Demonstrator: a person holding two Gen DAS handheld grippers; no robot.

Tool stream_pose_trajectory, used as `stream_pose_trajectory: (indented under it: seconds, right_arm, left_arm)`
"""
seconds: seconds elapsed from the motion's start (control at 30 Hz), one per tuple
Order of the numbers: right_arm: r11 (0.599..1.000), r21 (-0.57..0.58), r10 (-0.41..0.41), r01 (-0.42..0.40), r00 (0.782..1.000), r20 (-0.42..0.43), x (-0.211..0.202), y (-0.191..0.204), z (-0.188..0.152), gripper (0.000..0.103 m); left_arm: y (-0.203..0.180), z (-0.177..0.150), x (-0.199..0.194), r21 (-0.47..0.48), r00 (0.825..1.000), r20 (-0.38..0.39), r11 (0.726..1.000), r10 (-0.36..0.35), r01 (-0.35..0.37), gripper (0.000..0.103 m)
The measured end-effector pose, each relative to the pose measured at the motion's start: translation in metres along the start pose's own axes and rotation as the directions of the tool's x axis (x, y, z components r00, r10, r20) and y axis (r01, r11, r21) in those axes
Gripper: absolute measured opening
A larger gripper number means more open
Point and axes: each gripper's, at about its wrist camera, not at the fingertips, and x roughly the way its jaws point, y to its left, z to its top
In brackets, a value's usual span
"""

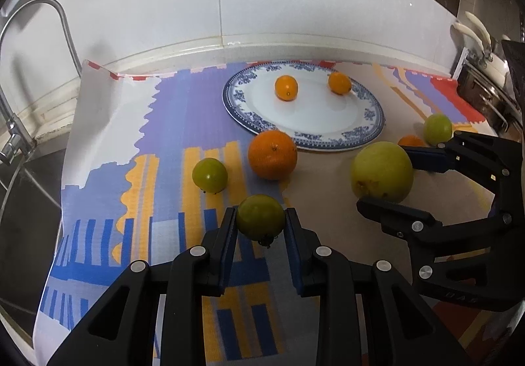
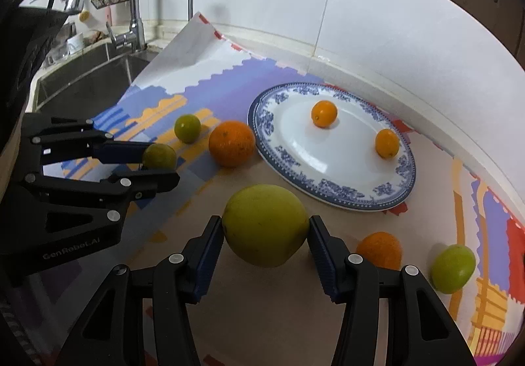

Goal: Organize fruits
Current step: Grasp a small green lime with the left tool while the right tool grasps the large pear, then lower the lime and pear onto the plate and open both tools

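While both grippers grip fruit above the patterned mat: left gripper pinches a small green fruit; right gripper clamps a large yellow-green fruit. Two small oranges lie on the blue-rimmed plate; a large orange sits beside it.

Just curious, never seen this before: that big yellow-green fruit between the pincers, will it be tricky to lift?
Probably a bit. The big yellow-green fruit is round and smooth, so it may slip or roll if the right gripper loosens. Only narrow pads press its sides. It looks firm, so squashing seems unlikely.
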Motion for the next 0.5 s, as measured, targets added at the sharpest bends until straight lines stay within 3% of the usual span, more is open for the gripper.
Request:
stream_pose_trajectory:
  seconds: [0.5]
  right_arm:
    - [0.993,0.120,-0.027,0.016,0.995,0.094,-0.033,-0.033,0.020,0.053]
  left_arm:
    - [-0.019,0.046,-0.026,0.042,0.990,0.136,0.998,-0.043,0.038,0.029]
